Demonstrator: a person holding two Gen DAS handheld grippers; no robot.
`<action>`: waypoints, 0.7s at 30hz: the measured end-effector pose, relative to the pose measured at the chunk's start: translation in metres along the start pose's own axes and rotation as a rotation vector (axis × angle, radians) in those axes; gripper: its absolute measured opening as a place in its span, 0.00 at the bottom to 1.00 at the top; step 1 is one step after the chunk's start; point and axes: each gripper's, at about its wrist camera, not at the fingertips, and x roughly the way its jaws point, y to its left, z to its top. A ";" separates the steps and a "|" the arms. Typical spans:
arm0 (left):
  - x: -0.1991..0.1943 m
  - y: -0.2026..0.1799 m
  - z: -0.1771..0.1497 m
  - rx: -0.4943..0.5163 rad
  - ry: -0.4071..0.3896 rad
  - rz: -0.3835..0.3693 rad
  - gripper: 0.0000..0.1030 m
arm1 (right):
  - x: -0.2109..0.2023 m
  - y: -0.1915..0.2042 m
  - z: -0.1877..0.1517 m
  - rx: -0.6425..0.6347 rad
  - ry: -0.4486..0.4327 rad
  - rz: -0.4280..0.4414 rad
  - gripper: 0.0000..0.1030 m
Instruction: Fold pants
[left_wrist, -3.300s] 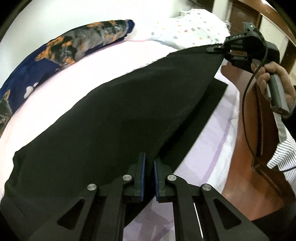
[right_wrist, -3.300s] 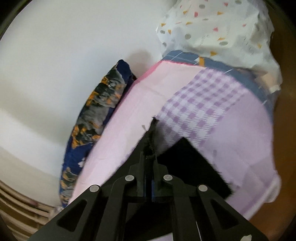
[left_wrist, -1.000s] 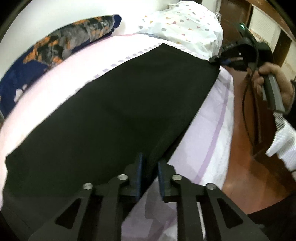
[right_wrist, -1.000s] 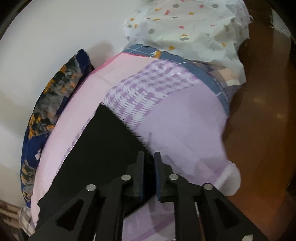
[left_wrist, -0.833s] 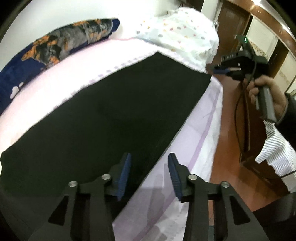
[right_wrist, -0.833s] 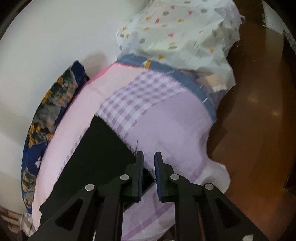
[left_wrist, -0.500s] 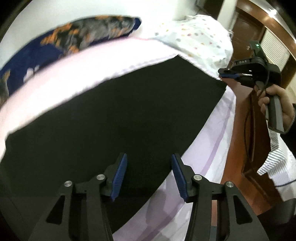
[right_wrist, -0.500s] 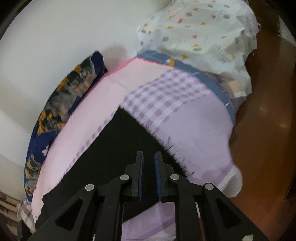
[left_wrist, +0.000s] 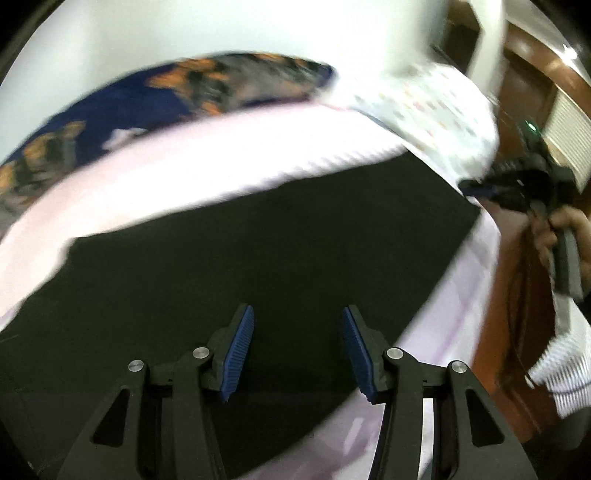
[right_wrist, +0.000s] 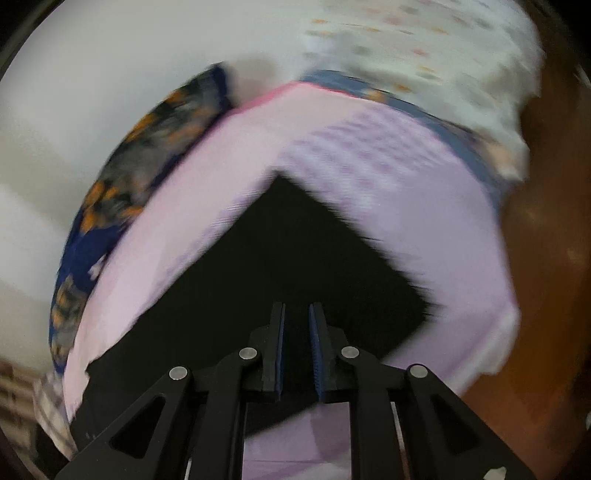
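Observation:
The black pants (left_wrist: 258, 240) lie flat and folded lengthwise across the pink sheet (left_wrist: 184, 166). My left gripper (left_wrist: 298, 314) hovers over their near edge, open wide, with nothing between its blue pads (left_wrist: 240, 339). In the right wrist view the pants' hem end (right_wrist: 295, 240) spreads out below my right gripper (right_wrist: 297, 308). Its pads stand a narrow slot apart and no cloth is in the slot. The left wrist view shows the right gripper (left_wrist: 476, 190) at the pants' far right corner, held by a hand (left_wrist: 565, 229). Both views are motion-blurred.
A navy cat-print pillow (left_wrist: 147, 103) lies along the wall behind the pants. A white dotted quilt (right_wrist: 424, 48) is bunched at the bed's far end. Brown wooden floor (right_wrist: 546, 258) runs beside the bed edge. A striped sleeve (left_wrist: 569, 369) shows at the right.
My left jaws opened and let go of the pants' edge, then lifted and swung over the cloth. My right gripper came off the hem corner and moved back above the pants.

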 end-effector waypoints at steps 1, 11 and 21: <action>-0.010 0.017 0.002 -0.041 -0.026 0.036 0.49 | 0.003 0.016 0.000 -0.038 0.013 0.027 0.17; -0.084 0.161 -0.027 -0.330 -0.110 0.364 0.49 | 0.082 0.263 -0.044 -0.549 0.276 0.378 0.26; -0.114 0.234 -0.078 -0.467 -0.101 0.480 0.49 | 0.167 0.418 -0.113 -0.858 0.542 0.420 0.32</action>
